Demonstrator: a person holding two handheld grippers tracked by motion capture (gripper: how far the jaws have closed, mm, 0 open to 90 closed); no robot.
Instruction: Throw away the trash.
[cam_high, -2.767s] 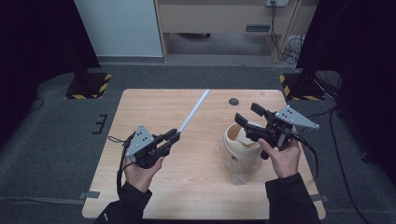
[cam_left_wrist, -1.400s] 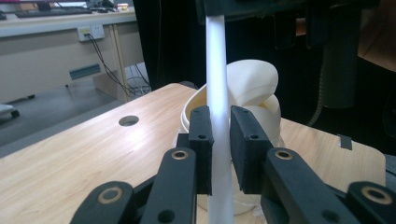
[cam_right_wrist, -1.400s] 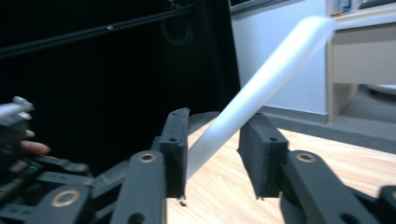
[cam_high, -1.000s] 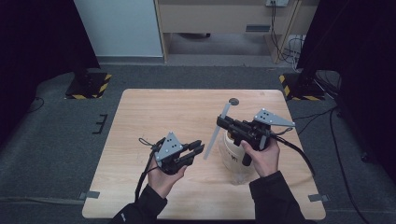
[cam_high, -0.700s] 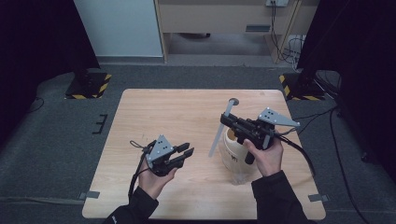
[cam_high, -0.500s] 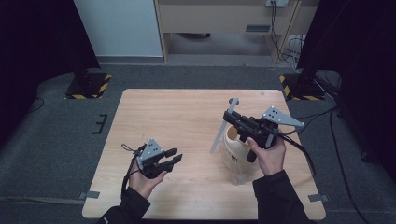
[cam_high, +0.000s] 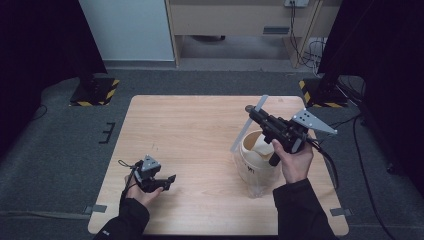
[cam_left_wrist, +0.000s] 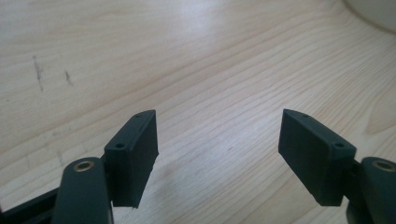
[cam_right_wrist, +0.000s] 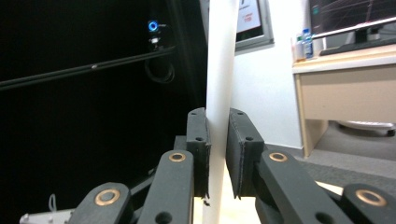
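I saw my left gripper (cam_high: 167, 181) was black and compact, a small grey three-cornered plate (cam_high: 149, 162) on top and a thin black cable (cam_high: 131, 175) looping off it. My right gripper (cam_high: 255, 114) was black too, with a bigger grey plate (cam_high: 312, 121) dotted with dark holes. Up close, its jaws were matte black blocks on arms with brass-ringed rivets (cam_right_wrist: 177, 157). My sleeves (cam_high: 300, 207) were dark.
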